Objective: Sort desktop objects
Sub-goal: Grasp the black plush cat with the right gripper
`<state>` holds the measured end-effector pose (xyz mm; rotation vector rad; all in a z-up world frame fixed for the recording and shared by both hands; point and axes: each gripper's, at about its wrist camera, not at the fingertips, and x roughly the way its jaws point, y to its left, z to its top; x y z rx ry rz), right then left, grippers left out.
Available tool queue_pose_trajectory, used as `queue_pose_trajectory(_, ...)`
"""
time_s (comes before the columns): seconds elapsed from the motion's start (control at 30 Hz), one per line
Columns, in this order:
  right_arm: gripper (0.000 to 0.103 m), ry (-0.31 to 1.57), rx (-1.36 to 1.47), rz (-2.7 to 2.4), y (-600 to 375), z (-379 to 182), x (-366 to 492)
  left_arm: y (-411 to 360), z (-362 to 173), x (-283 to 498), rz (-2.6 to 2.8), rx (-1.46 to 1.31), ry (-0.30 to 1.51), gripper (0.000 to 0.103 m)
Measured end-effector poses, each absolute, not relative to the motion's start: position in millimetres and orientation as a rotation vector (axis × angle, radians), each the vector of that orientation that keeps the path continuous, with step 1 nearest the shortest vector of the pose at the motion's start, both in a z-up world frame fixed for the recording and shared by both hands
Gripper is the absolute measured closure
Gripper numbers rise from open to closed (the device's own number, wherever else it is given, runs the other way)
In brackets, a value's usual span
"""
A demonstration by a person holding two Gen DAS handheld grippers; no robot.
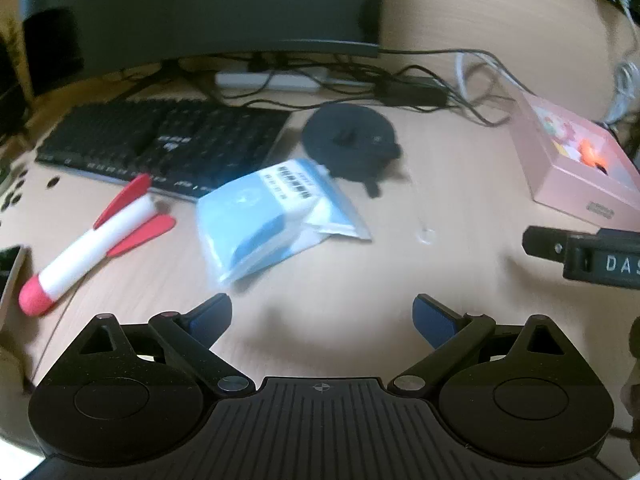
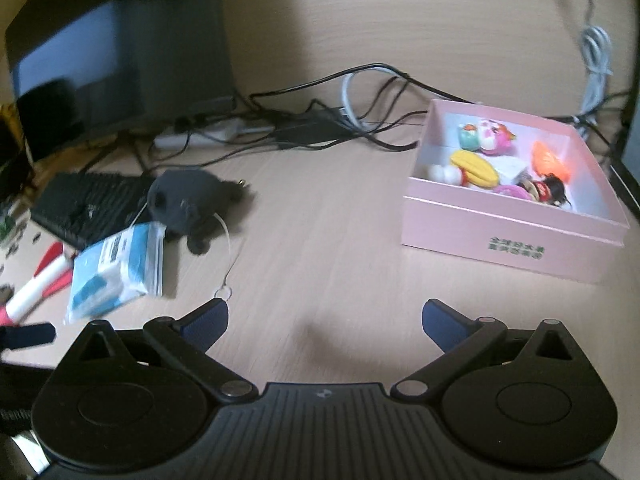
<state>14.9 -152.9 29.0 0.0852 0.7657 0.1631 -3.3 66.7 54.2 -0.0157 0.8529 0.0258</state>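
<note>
Both grippers' fingers (image 1: 434,320) (image 2: 204,320) spread wide, empty, over bare surface (image 2: 340,240); pink box (image 2: 516,236) at two o'clock, blurred blue packet (image 1: 272,216) at eleven.

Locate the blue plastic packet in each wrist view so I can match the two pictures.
Left wrist view: the blue packet lies at centre, ahead of the gripper, right of the red and white rocket toy.
Right wrist view: the blue packet lies at lower left, beyond the left finger.
Shared landmark: the dark plush toy, just behind the packet in both.
</note>
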Motion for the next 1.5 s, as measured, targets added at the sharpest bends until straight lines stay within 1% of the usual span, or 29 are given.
queue_pose_trajectory(0.2, 0.0, 0.769, 0.001, 0.262, -131, 36, 48, 76, 54, -13, 0.048, -0.025, 0.84, 0.003)
queue_pose_trajectory(0.43, 0.0, 0.653, -0.142, 0.451, -51, 50, 111, 104, 50, -28, 0.087, -0.072, 0.871, 0.003)
queue_pose_trajectory(0.57, 0.0, 0.695, -0.185, 0.478, -6, 36, 154, 115, 53, -34, 0.109, -0.081, 0.86, 0.003)
queue_pose_trajectory(0.6, 0.002, 0.715, -0.202, 0.475, 0, 31, 161, 119, 54, -36, 0.114, -0.086, 0.853, 0.003)
queue_pose_trajectory(0.63, 0.014, 0.739, -0.216, 0.473, 3, 25, 164, 121, 55, -38, 0.119, -0.091, 0.847, 0.003)
queue_pose_trajectory(0.67, 0.017, 0.767, -0.218, 0.487, 2, 22, 165, 124, 56, -40, 0.124, -0.095, 0.841, 0.003)
queue_pose_trajectory(0.7, 0.021, 0.773, -0.212, 0.483, -2, 22, 161, 127, 57, -42, 0.129, -0.1, 0.837, 0.003)
queue_pose_trajectory(0.73, 0.029, 0.773, -0.197, 0.487, -8, 25, 155, 128, 57, -43, 0.131, -0.104, 0.835, 0.003)
queue_pose_trajectory(0.8, 0.03, 0.782, -0.181, 0.481, -25, 30, 137, 128, 57, -44, 0.125, -0.11, 0.834, 0.003)
queue_pose_trajectory(0.9, 0.03, 0.748, -0.208, 0.443, -51, 35, 95, 123, 57, -44, 0.093, -0.107, 0.82, 0.003)
queue_pose_trajectory(1.1, 0.032, 0.595, -0.499, 0.305, -89, 32, -8, 97, 64, -33, -0.011, -0.091, 0.777, 0.003)
queue_pose_trajectory(1.17, 0.03, 0.593, -0.536, 0.257, -101, 28, -26, 84, 67, -28, -0.049, -0.077, 0.767, 0.003)
queue_pose_trajectory(1.2, 0.023, 0.614, -0.519, 0.251, -106, 28, -30, 76, 69, -25, -0.07, -0.067, 0.762, 0.003)
queue_pose_trajectory(1.23, 0.019, 0.632, -0.475, 0.243, -114, 29, -34, 70, 71, -24, -0.087, -0.059, 0.761, 0.003)
queue_pose_trajectory(1.3, 0.018, 0.652, -0.386, 0.25, -126, 35, -40, 57, 73, -25, -0.12, -0.034, 0.761, 0.003)
queue_pose_trajectory(1.37, 0.013, 0.656, -0.299, 0.253, -139, 42, -47, 50, 72, -27, -0.143, -0.009, 0.768, 0.003)
queue_pose_trajectory(1.43, 0.003, 0.661, -0.22, 0.24, -151, 47, -55, 45, 70, -29, -0.162, 0.003, 0.782, 0.003)
queue_pose_trajectory(1.5, 0.0, 0.676, -0.153, 0.219, -162, 49, -59, 42, 68, -29, -0.181, -0.001, 0.794, 0.003)
